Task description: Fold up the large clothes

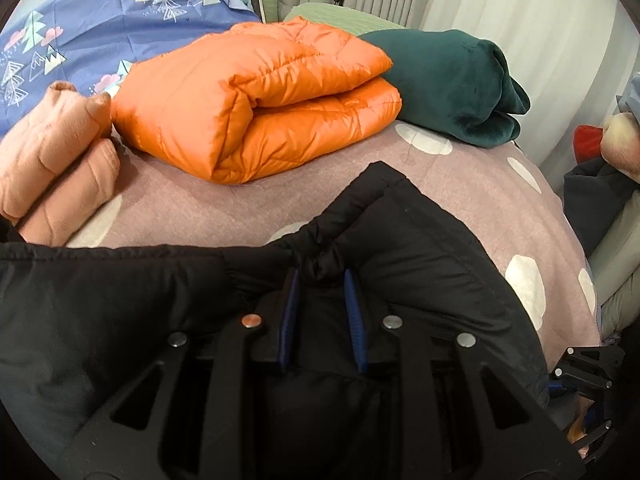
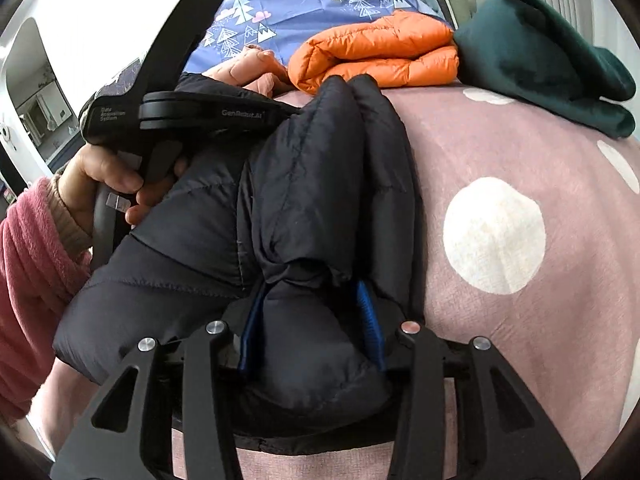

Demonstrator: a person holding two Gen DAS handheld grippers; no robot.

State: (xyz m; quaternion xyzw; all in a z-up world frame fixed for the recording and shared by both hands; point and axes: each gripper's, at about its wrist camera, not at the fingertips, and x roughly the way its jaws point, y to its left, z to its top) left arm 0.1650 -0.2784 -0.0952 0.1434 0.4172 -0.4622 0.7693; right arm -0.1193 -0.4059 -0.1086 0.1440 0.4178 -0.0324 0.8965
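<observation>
A black padded jacket [image 1: 420,264] lies on the pink bed sheet [image 1: 460,184] with white spots. My left gripper [image 1: 321,276] is shut on a bunched edge of the jacket, blue pads on each side of the fabric. In the right wrist view the same jacket [image 2: 312,168] is bunched up in a ridge, and my right gripper [image 2: 312,288] is shut on its gathered end. The left gripper's body [image 2: 180,112] and the hand holding it show at the left, pressed into the jacket.
Folded clothes lie at the far side of the bed: an orange puffer jacket [image 1: 260,100], a dark green fleece [image 1: 452,80] and a peach padded garment [image 1: 52,152]. A blue tree-print duvet [image 1: 92,28] is behind them. The bed's right edge [image 1: 592,280] drops off.
</observation>
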